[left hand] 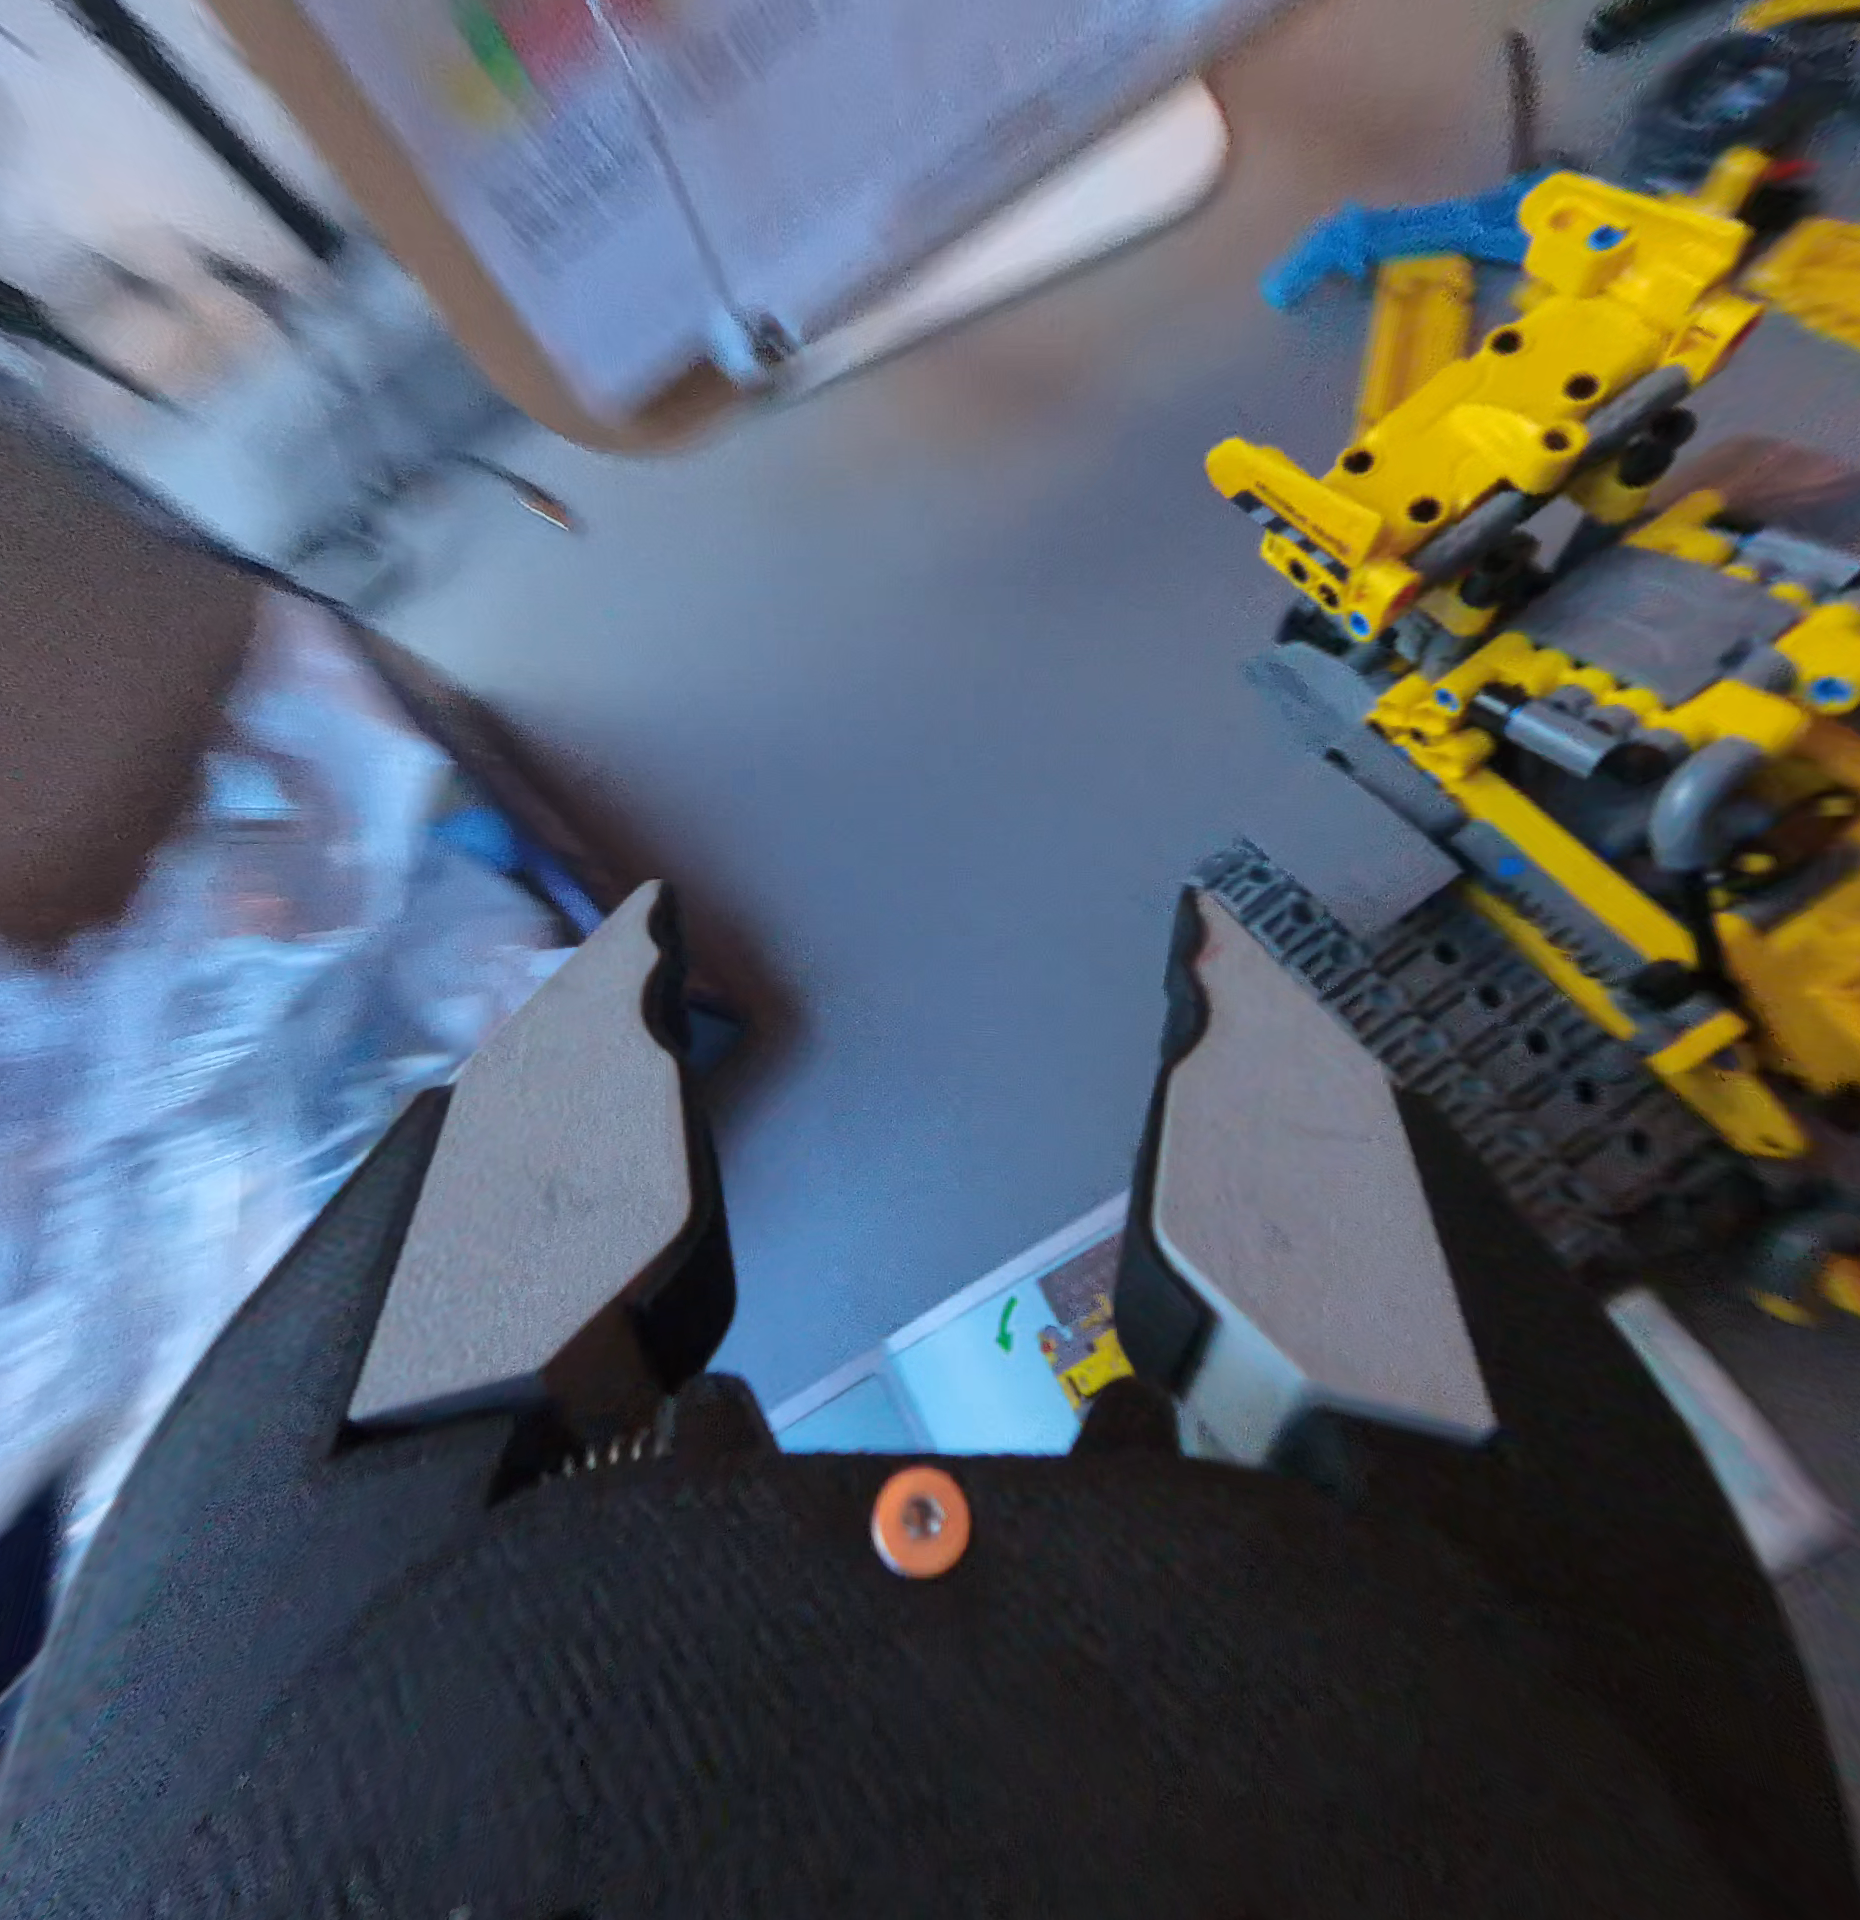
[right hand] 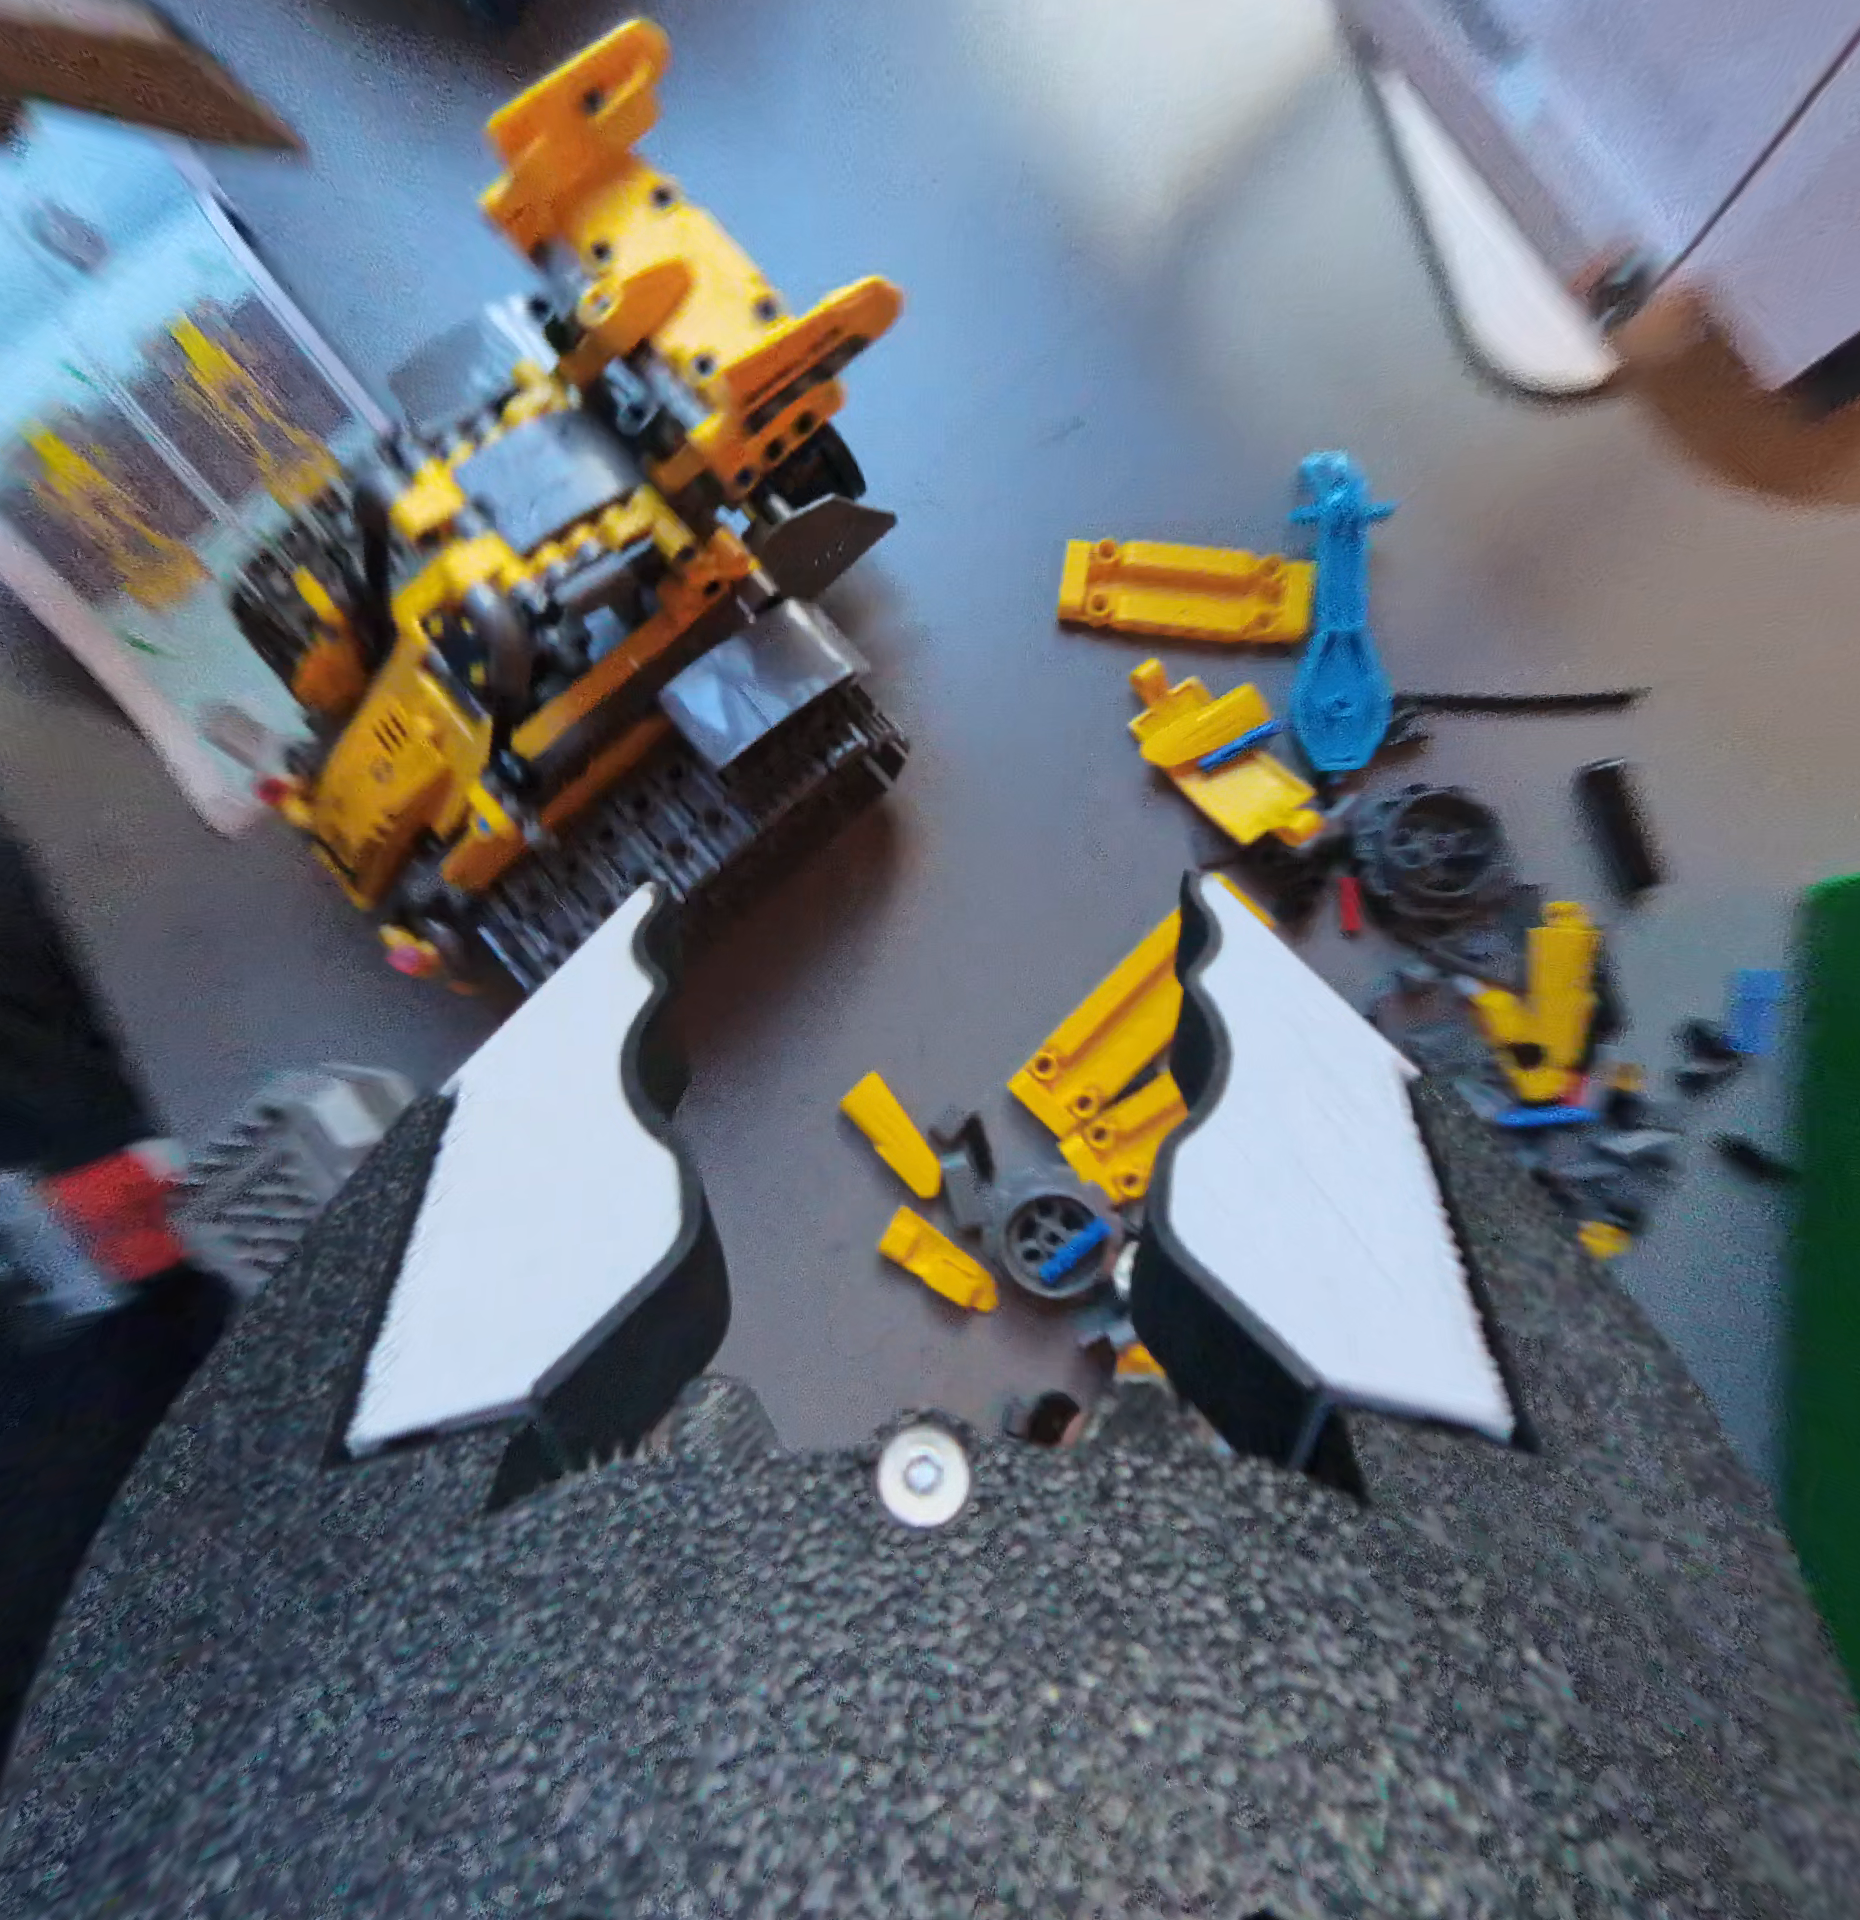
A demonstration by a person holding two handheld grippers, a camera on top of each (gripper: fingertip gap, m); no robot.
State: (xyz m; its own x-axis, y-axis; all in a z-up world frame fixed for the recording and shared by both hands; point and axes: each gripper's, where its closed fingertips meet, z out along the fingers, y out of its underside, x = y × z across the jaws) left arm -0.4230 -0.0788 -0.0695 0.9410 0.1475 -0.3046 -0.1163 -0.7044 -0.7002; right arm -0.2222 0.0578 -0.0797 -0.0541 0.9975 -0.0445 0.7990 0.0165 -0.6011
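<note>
A yellow and grey brick-built tracked vehicle (left hand: 1591, 727) stands on the dark table at the right of the left wrist view. My left gripper (left hand: 931, 920) is open and empty, just left of its black track (left hand: 1456, 1029). The vehicle also shows in the right wrist view (right hand: 583, 582) at the upper left. My right gripper (right hand: 921, 914) is open and empty, above the table between the vehicle and a scatter of loose parts: yellow panels (right hand: 1102, 1049), a grey wheel (right hand: 1051, 1242), a blue tool (right hand: 1341, 623).
An open instruction booklet (right hand: 126, 436) lies behind the vehicle; a corner of it shows under my left gripper (left hand: 1009, 1351). A cardboard box (left hand: 697, 187) sits at the back. A green object (right hand: 1840, 1195) stands at the right edge. More small dark parts (right hand: 1591, 1091) lie at the right.
</note>
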